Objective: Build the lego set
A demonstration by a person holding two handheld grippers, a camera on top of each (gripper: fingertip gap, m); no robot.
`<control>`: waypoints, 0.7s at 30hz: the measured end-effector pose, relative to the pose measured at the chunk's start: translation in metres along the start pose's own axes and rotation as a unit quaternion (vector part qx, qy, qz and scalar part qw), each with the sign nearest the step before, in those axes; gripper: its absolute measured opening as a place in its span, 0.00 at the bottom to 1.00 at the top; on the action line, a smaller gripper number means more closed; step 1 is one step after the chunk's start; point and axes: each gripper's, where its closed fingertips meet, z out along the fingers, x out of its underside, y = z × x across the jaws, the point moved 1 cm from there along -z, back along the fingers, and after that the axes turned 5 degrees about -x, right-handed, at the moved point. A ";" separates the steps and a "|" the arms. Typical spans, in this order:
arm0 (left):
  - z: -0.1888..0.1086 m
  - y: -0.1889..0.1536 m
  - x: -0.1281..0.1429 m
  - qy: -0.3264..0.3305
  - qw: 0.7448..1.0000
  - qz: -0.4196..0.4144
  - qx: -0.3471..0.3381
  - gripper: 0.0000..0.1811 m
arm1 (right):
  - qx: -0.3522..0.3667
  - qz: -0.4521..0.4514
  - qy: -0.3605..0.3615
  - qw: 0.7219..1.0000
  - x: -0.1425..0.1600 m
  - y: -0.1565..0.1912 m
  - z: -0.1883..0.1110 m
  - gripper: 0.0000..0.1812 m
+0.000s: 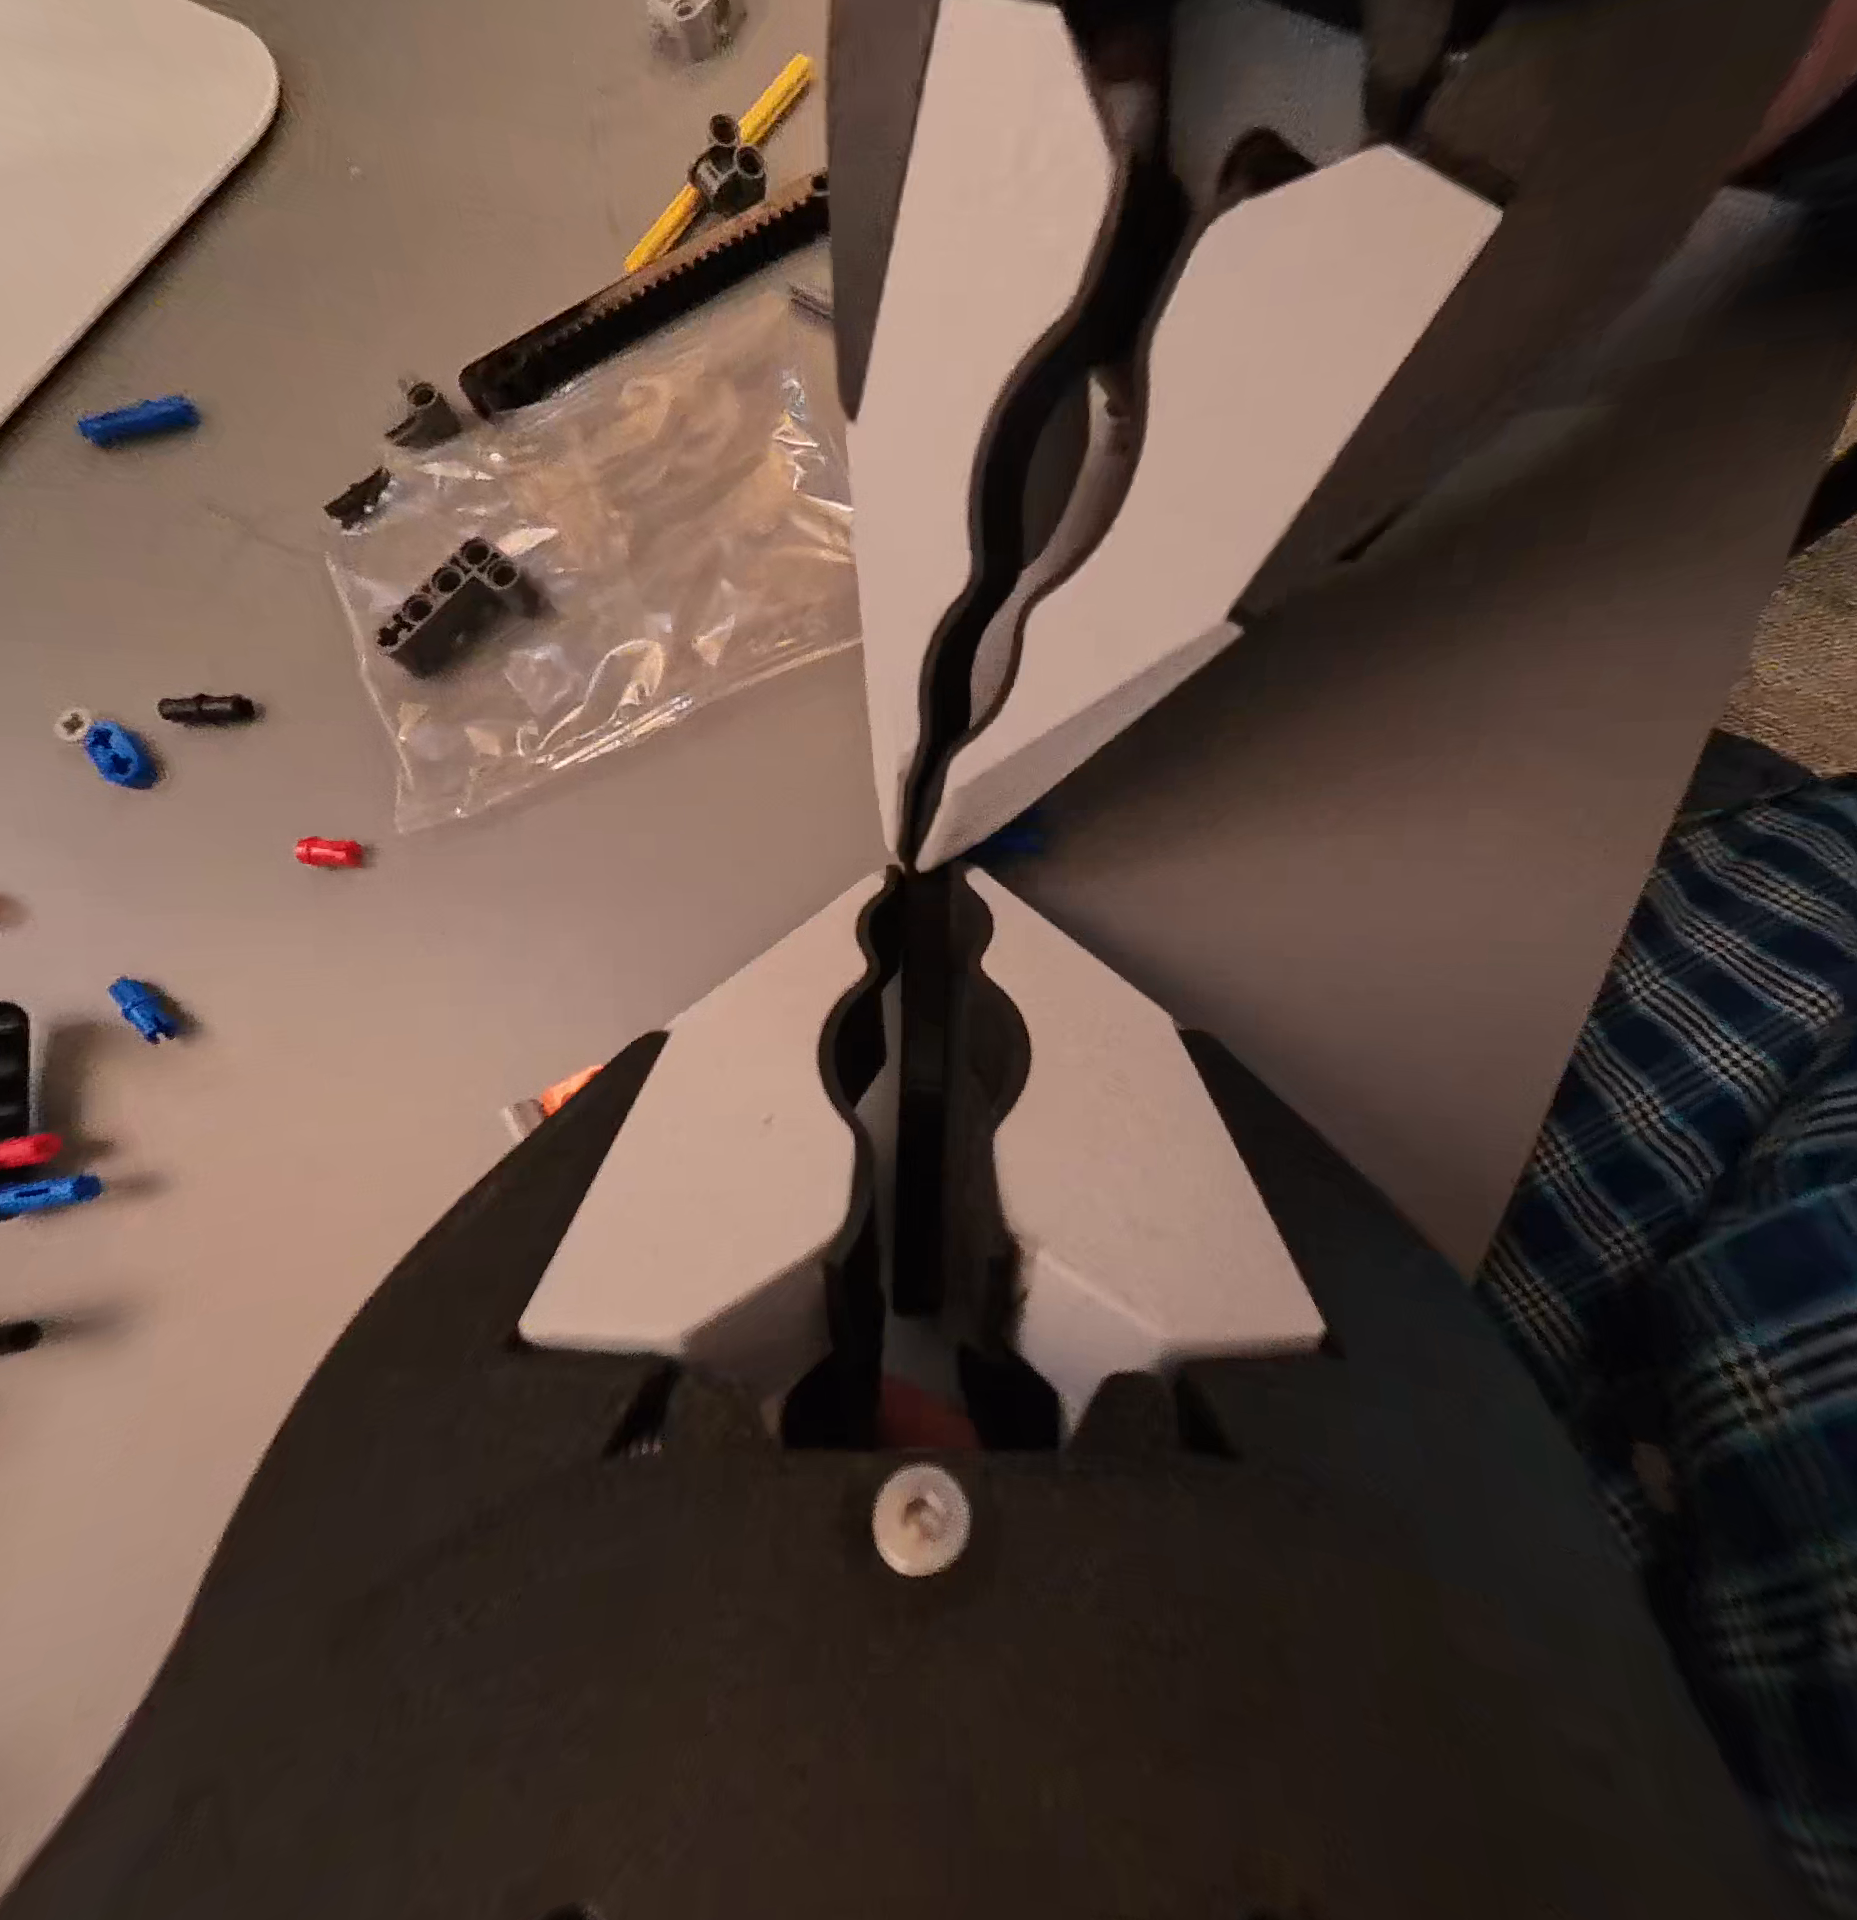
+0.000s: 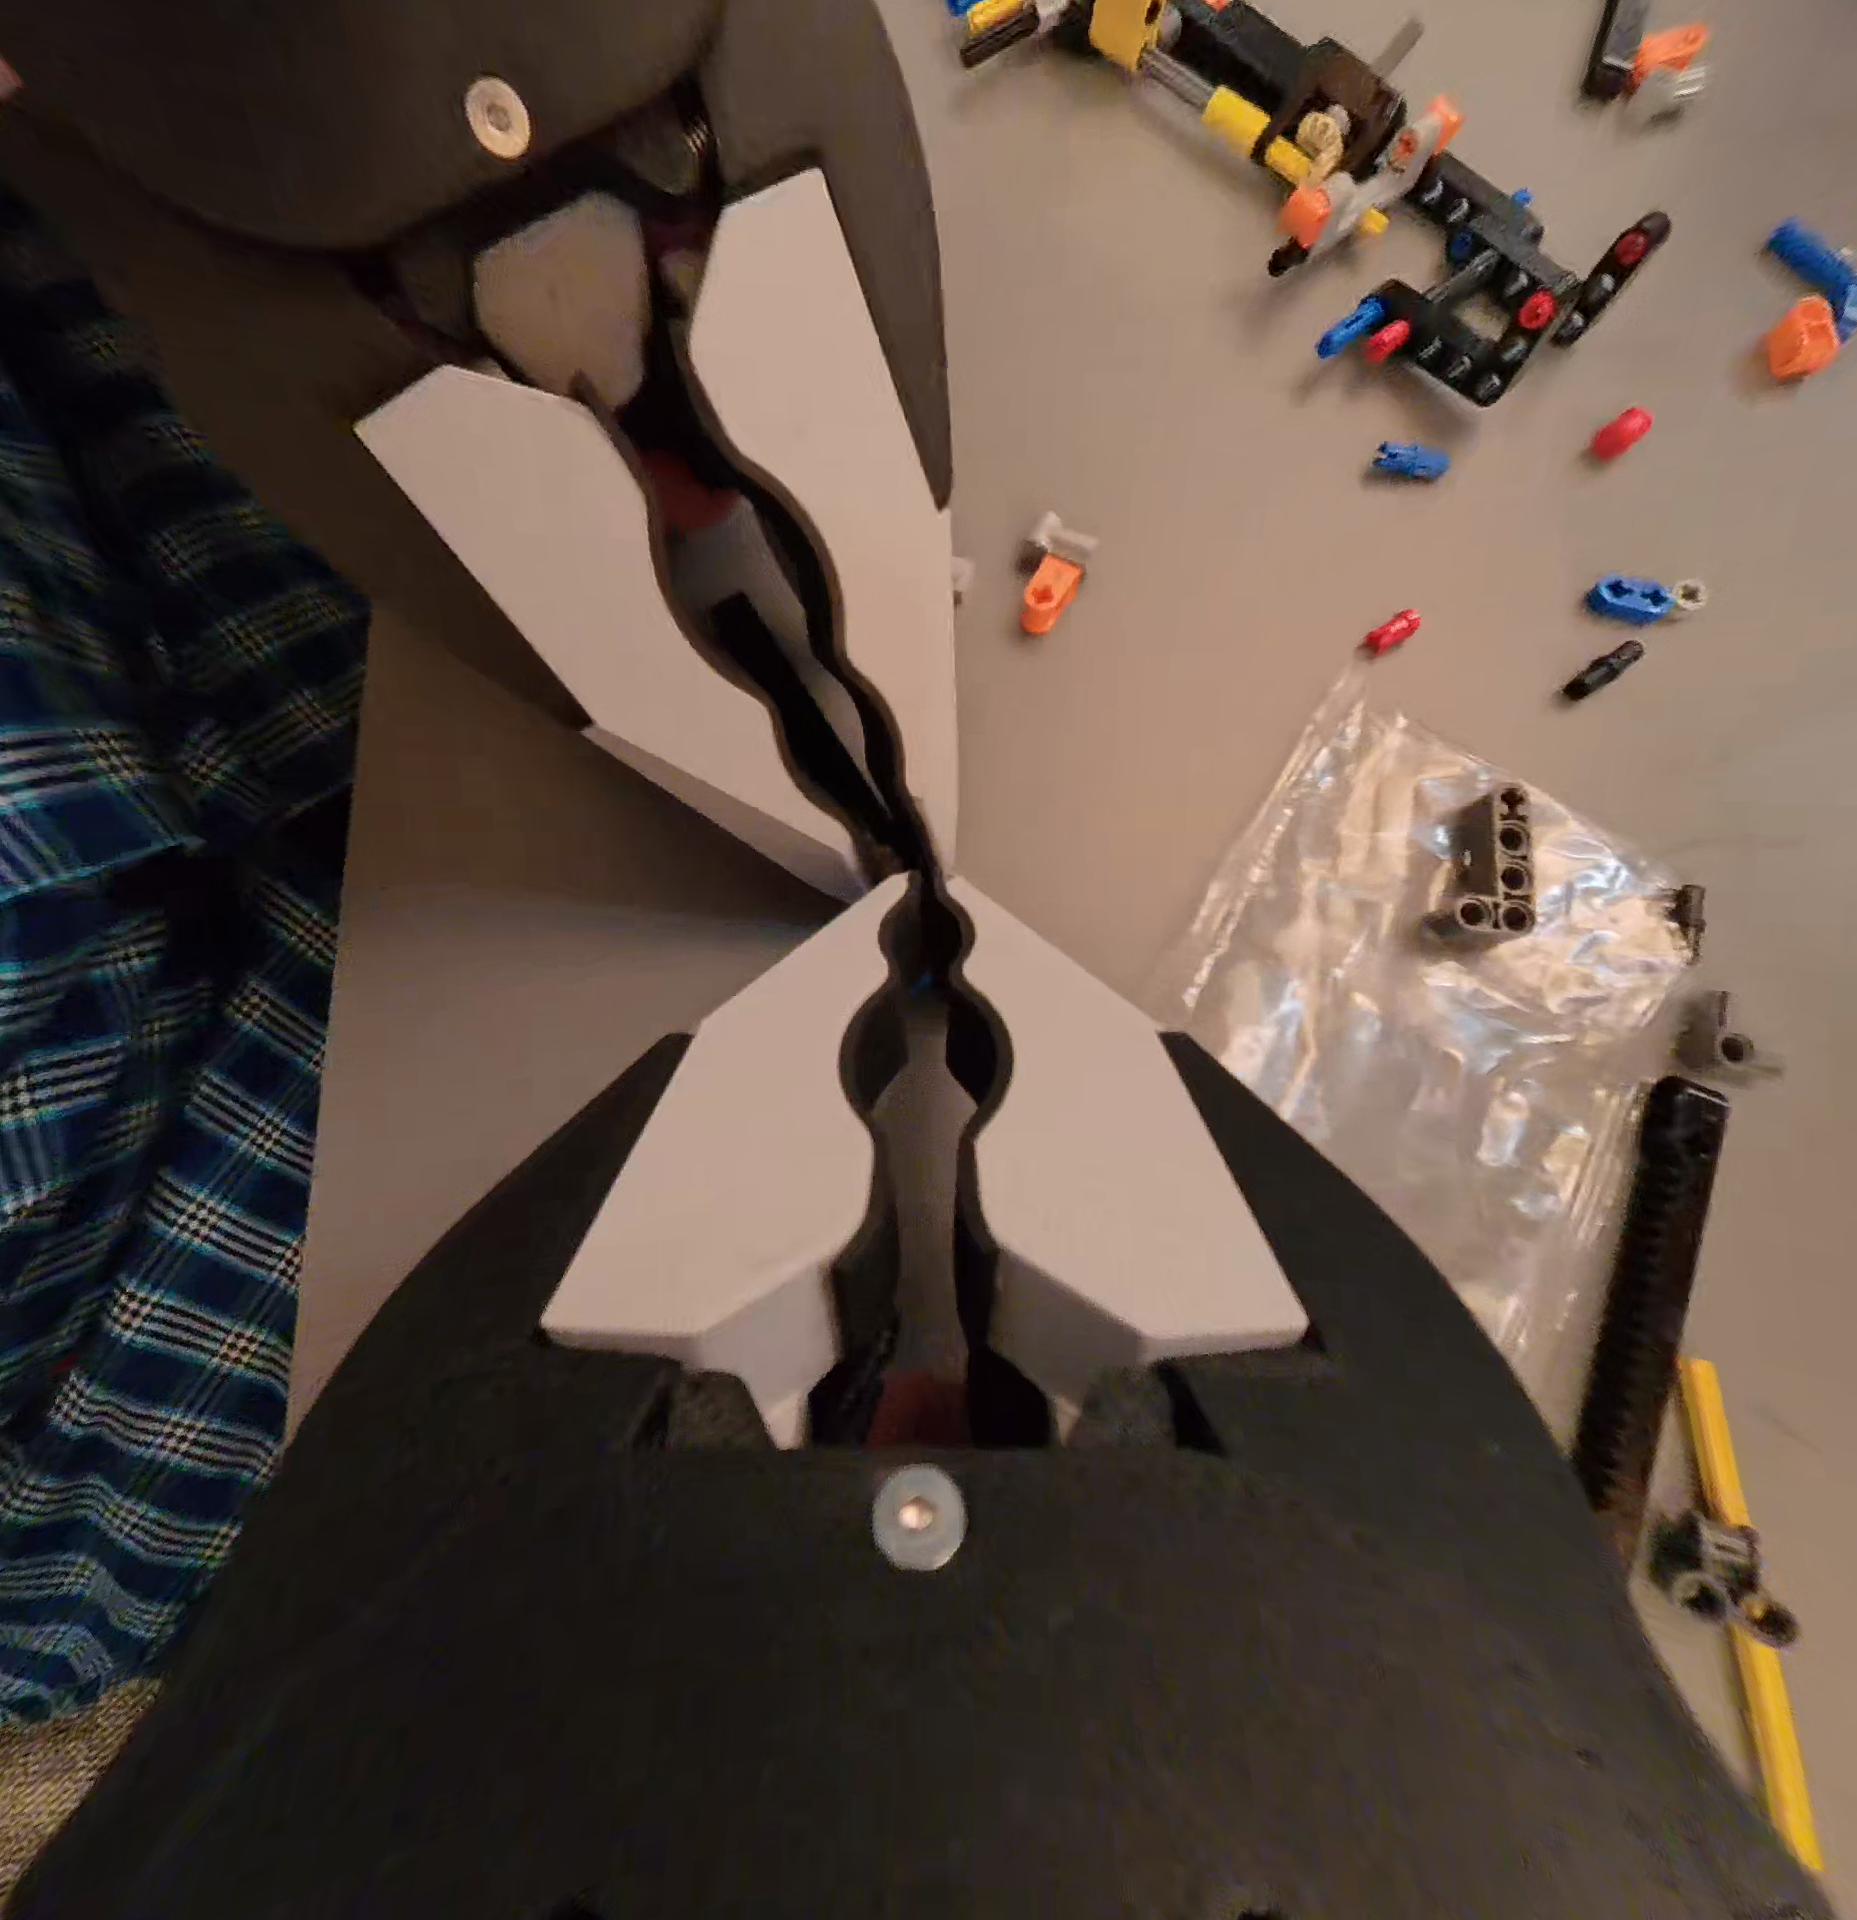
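My left gripper is shut on a thin black lego beam that runs lengthwise between its fingers. My right gripper is shut on a small blue pin, of which only a sliver shows in the finger gap. The two grippers meet tip to tip above the grey table. In the left wrist view the right gripper comes in from the top, with the blue pin peeking out beside its tip. In the right wrist view the left gripper comes from the upper left, holding the black beam.
A clear plastic bag lies on the table with a black L-beam on it. A black gear rack, a yellow axle and loose blue and red pins lie around. A partly built assembly lies far right. A person's plaid clothing is beside the table.
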 end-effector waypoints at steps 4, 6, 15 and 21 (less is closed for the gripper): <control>0.000 0.001 0.000 0.005 0.999 0.029 -0.030 0.03 | 0.029 -0.028 0.000 0.999 0.001 -0.001 0.002 0.00; -0.001 0.001 0.000 0.006 0.998 0.042 -0.048 0.03 | 0.049 -0.042 -0.003 0.998 0.001 -0.001 0.002 0.00; -0.005 0.004 0.000 0.046 0.980 0.118 -0.154 0.03 | 0.124 -0.084 -0.007 0.989 0.000 -0.004 0.006 0.00; -0.011 -0.001 0.001 0.048 0.972 0.146 -0.179 0.01 | 0.133 -0.082 0.015 0.988 0.007 -0.010 0.006 0.00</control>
